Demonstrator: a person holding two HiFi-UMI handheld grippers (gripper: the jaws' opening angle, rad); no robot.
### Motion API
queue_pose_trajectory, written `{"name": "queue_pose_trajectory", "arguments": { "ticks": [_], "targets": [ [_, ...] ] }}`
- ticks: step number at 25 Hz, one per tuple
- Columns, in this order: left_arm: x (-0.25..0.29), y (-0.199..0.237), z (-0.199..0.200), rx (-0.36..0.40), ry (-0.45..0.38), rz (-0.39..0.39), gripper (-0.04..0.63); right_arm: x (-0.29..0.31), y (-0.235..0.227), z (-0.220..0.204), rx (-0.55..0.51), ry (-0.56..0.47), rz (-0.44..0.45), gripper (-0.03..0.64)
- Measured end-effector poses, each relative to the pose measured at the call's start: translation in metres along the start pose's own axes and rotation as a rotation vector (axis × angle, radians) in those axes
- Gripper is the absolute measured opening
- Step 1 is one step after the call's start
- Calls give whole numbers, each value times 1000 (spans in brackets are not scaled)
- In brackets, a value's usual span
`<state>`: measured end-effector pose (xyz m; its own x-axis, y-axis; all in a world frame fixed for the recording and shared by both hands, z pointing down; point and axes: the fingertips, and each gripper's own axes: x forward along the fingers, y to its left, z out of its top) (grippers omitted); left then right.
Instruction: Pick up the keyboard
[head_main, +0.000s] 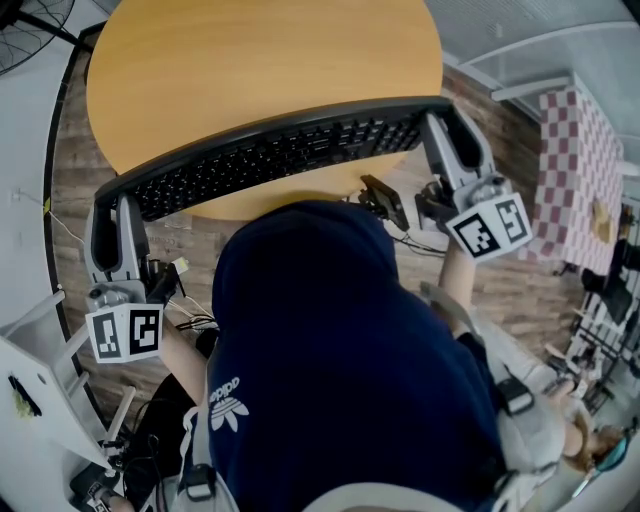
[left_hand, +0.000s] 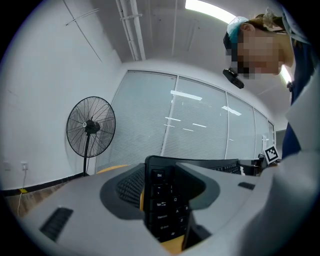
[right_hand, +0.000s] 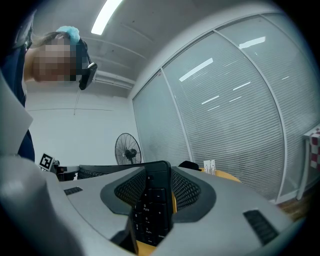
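A long black keyboard (head_main: 270, 152) is held over the near edge of the round wooden table (head_main: 250, 60). My left gripper (head_main: 118, 205) is shut on its left end, where the Esc corner of the keyboard (left_hand: 162, 200) is clamped between the grey jaws. My right gripper (head_main: 438, 118) is shut on the right end, the numeric-pad side of the keyboard (right_hand: 150, 205) pinched between its jaws. In the head view the keyboard tilts, right end higher in the picture. Whether it touches the table cannot be told.
The person's dark hooded top (head_main: 330, 350) fills the lower middle of the head view. A standing fan (left_hand: 90, 127) and glass partition wall (left_hand: 200, 125) lie beyond the left gripper. A checkered cloth (head_main: 580, 170) is at the right. Cables lie on the wood floor (head_main: 190, 315).
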<state>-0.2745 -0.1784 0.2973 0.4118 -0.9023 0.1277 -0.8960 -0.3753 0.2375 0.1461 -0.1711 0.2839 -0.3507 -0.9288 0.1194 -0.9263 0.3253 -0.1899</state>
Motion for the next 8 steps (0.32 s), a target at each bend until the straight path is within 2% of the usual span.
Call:
{"name": "queue_pose_trajectory", "arguments": {
  "ticks": [8],
  "targets": [
    [1,0,1,3,3,-2,172,-1,0,0,2,2,-5,143]
  ]
}}
